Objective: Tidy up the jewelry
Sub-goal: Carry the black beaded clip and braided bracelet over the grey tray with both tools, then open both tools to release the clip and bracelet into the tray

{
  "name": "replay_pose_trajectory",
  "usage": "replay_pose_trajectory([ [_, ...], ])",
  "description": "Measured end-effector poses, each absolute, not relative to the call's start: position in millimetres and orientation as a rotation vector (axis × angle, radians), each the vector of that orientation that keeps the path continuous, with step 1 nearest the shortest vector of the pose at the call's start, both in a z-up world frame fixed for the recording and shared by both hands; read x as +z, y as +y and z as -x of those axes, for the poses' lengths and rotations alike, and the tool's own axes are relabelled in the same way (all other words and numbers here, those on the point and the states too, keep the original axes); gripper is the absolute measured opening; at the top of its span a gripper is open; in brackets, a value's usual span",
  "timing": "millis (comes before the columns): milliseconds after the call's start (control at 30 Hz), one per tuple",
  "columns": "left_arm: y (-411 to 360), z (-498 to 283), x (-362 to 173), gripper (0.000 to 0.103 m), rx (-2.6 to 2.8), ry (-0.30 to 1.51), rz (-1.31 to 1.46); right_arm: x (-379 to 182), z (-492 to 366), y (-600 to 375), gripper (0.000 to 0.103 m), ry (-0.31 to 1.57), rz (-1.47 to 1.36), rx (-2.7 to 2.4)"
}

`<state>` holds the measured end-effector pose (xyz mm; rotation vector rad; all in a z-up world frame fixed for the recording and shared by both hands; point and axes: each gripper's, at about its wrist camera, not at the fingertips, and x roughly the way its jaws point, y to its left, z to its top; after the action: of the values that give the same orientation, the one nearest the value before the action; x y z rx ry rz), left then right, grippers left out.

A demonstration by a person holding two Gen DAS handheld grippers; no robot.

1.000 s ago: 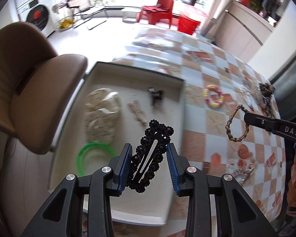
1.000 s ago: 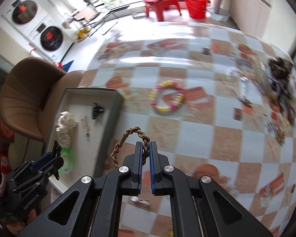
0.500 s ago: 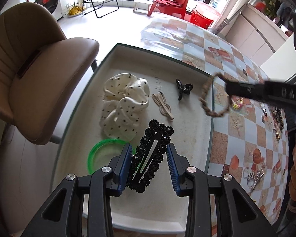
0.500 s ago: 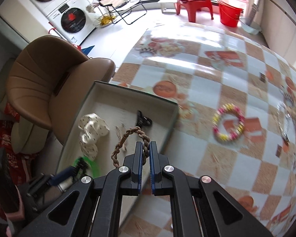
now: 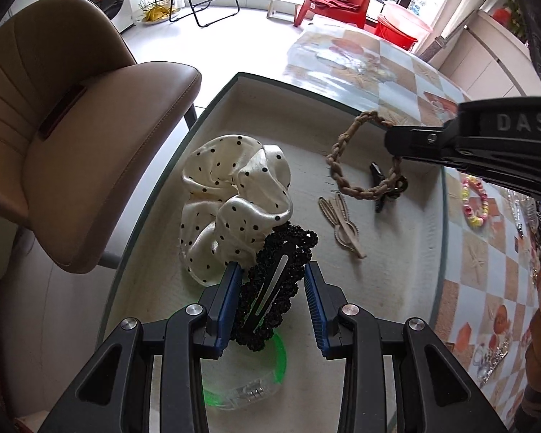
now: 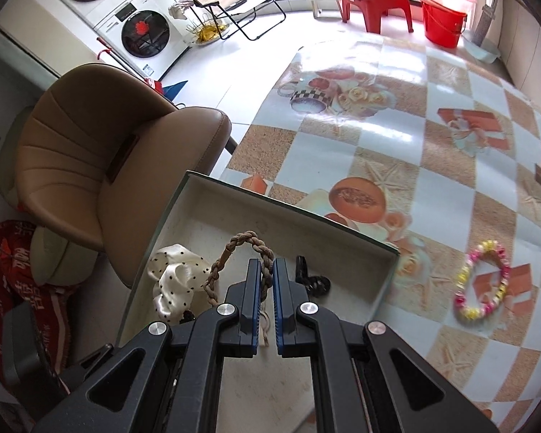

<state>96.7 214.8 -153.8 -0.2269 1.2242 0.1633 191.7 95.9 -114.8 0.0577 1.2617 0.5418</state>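
My left gripper (image 5: 273, 278) is shut on a black beaded hair clip (image 5: 276, 285), held upright low over the white tray (image 5: 346, 93). My right gripper (image 6: 266, 267) is shut on a brown braided bracelet (image 6: 234, 256) and hangs over the tray's far right part; it also shows in the left wrist view (image 5: 393, 140) with the bracelet (image 5: 342, 176). In the tray lie a white polka-dot scrunchie (image 5: 231, 195), a green bangle (image 5: 279, 353), a beige clip (image 5: 342, 223) and a small black claw clip (image 5: 380, 180).
A pink-yellow bead bracelet (image 6: 483, 281) lies on the checked tablecloth (image 6: 396, 144) right of the tray. More jewelry (image 5: 490, 361) lies at the table's right edge. A brown chair (image 5: 72, 126) stands close on the tray's left.
My right gripper carried the braided bracelet from over the tablecloth leftward to above the tray. My left gripper moved forward and lower over the tray, still holding the black clip.
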Motion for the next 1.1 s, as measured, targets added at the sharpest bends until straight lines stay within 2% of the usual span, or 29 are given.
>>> replay_pose_trajectory([
  [533, 208.6, -100.3, -154.6, 0.04, 0.177, 1.24, 0.163, -158.0, -207.4, 120.4, 0.008, 1.36, -0.03, 0.544],
  [567, 205.7, -99.7, -154.6, 0.043, 0.179, 1.242, 0.159, -160.9, -208.2, 121.4, 0.008, 1.37, -0.03, 0.544],
  [600, 203.9, -99.5, -154.5, 0.055, 0.179, 1.244, 0.156, -162.9, -208.7, 122.1, 0.008, 1.376, -0.028, 0.542],
  [633, 203.0, -98.8, -153.7, 0.061, 0.183, 1.242, 0.154, -164.8, -208.8, 123.0, 0.008, 1.379, -0.024, 0.541],
  [967, 198.3, -94.9, -147.9, 0.061, 0.196, 1.241, 0.137, -160.2, -209.9, 120.1, 0.009, 1.385, -0.051, 0.563],
  [1033, 199.5, -96.3, -147.6, 0.061, 0.202, 1.241, 0.13, -155.7, -209.8, 117.4, 0.014, 1.38, -0.065, 0.569],
  [1100, 198.1, -96.0, -146.2, 0.061, 0.21, 1.241, 0.121, -149.3, -209.9, 112.8, 0.032, 1.369, -0.084, 0.571],
])
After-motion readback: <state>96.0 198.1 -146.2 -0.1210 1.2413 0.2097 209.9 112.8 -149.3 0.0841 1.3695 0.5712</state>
